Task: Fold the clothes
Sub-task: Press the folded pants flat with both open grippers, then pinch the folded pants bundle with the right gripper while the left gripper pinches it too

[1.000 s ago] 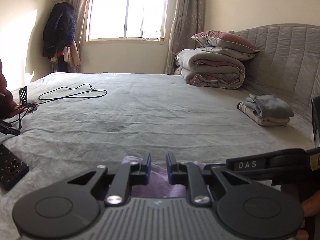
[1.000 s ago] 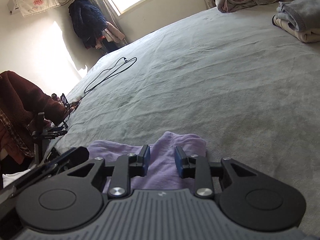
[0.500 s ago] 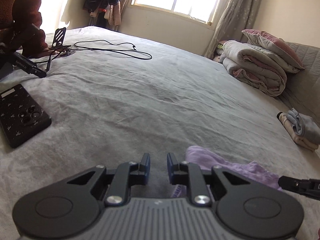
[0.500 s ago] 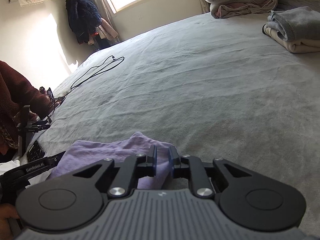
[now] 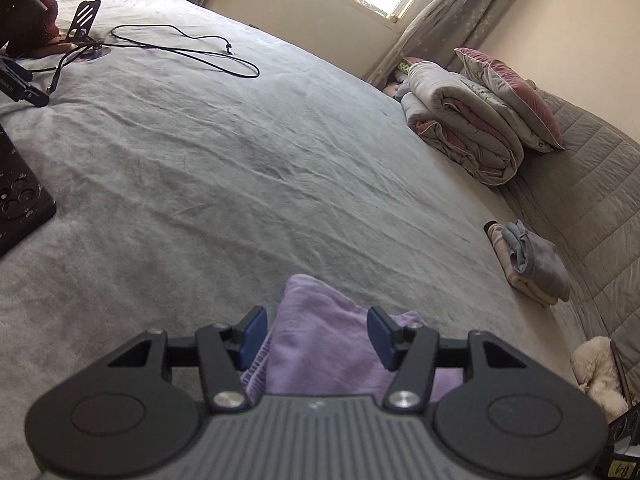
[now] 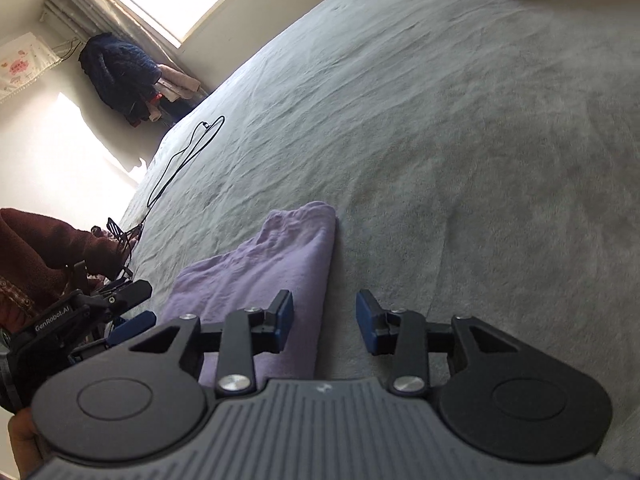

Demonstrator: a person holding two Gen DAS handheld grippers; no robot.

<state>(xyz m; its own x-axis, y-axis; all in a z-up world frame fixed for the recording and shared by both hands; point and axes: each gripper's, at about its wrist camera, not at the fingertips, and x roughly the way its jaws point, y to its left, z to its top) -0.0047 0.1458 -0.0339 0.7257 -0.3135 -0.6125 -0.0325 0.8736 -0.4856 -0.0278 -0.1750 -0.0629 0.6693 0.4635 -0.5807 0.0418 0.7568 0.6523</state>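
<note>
- Grey bed [image 5: 248,184]: wrinkled cover, carries all items.
- Rolled quilt [image 5: 460,132]: at the headboard end, a pillow [image 5: 508,92] on top.
- Lilac garment [image 6: 264,264]: folded, flat on the bed near the front edge.
- Left claw [image 5: 316,334]: fingers spread, garment between them, not clamped.
- Right claw [image 6: 324,322]: fingers spread over the garment's right edge, one finger above cloth, the other above bare bed.
- Black cable [image 5: 192,50]: looped, well apart from the garment.

We see a lilac cloth [image 5: 320,344] folded into a narrow, slightly rumpled strip, lying flat on the grey bed [image 5: 248,184].
</note>
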